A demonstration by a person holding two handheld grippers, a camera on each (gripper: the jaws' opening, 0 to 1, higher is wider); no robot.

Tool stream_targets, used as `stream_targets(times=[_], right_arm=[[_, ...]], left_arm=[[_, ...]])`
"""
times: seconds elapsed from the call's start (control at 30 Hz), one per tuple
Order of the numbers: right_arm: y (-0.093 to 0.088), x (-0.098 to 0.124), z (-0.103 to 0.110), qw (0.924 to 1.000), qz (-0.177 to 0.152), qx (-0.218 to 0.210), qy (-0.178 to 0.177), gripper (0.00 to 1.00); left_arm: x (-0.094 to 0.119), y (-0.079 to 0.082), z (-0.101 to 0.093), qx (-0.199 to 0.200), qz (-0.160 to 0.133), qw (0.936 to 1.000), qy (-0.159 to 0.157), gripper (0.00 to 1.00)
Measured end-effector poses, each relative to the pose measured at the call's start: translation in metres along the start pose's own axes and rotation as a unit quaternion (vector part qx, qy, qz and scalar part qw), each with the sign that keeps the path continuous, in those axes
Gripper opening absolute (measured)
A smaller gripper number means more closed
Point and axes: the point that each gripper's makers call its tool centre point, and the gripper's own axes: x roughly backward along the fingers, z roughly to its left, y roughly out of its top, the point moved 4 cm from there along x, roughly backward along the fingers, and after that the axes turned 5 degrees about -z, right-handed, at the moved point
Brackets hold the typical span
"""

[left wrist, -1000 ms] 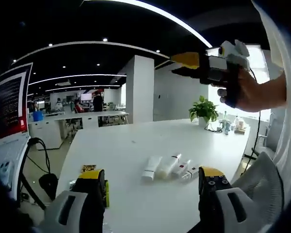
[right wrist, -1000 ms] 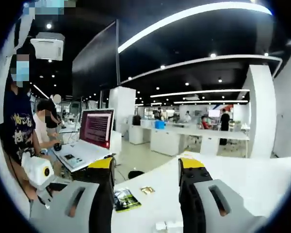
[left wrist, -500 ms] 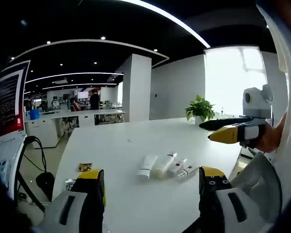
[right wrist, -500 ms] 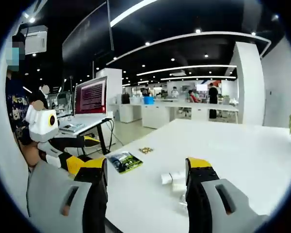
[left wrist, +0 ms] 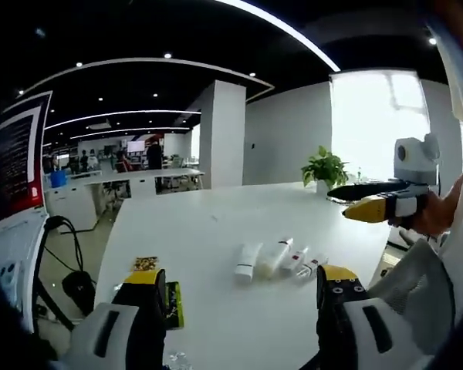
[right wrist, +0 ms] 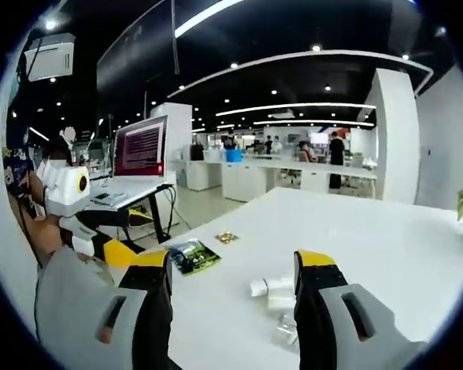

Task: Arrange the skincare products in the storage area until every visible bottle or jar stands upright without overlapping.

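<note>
Starting the approach, we carry the left gripper [left wrist: 243, 297] and the right gripper [right wrist: 231, 289] with jaws spread wide and empty, both well above the white table [left wrist: 208, 231]. The skincare tubes [left wrist: 278, 260] lie flat in a close row near the table's middle. We judge it best to descend on an end tube first, gripping across its body before tipping it upright.

In the left gripper view, the left hand-held gripper [left wrist: 243, 297] rises from the bottom edge, jaws spread wide. The right hand-held gripper [left wrist: 370, 202] sits at centre right, a hand [left wrist: 440, 216] gripping it; its jaws look nearly closed, pointing left.
</note>
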Motion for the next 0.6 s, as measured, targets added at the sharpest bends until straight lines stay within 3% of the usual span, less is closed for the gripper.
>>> stream_targets(times=[0.07,0.27,0.33,0.37,0.47,0.6], right_arm=[[0.008,-0.007,-0.003,1.0000,-0.005,-0.001,0.005,0.60],[0.026,-0.040,-0.021,0.9999,0.002,-0.010,0.011,0.55],[0.027,-0.052,-0.026,0.9993,0.029,-0.008,0.022,0.53],[0.029,-0.058,-0.029,0.9993,0.026,0.001,0.027,0.53],[0.026,-0.077,-0.035,0.9957,0.075,-0.003,0.055,0.51],[0.026,-0.099,-0.048,0.9939,0.087,-0.032,0.060,0.52]], left_arm=[[-0.001,-0.003,-0.003,-0.018,0.010,0.9998,-0.003,0.82],[0.003,0.000,0.003,-0.010,0.001,0.9999,0.006,0.82],[0.003,0.000,0.003,-0.013,-0.002,0.9999,0.008,0.82],[0.003,-0.001,0.003,-0.017,0.000,0.9998,0.009,0.81],[0.003,-0.002,0.002,-0.029,0.003,0.9995,0.012,0.81],[0.004,-0.003,0.005,-0.036,0.005,0.9991,0.020,0.81]])
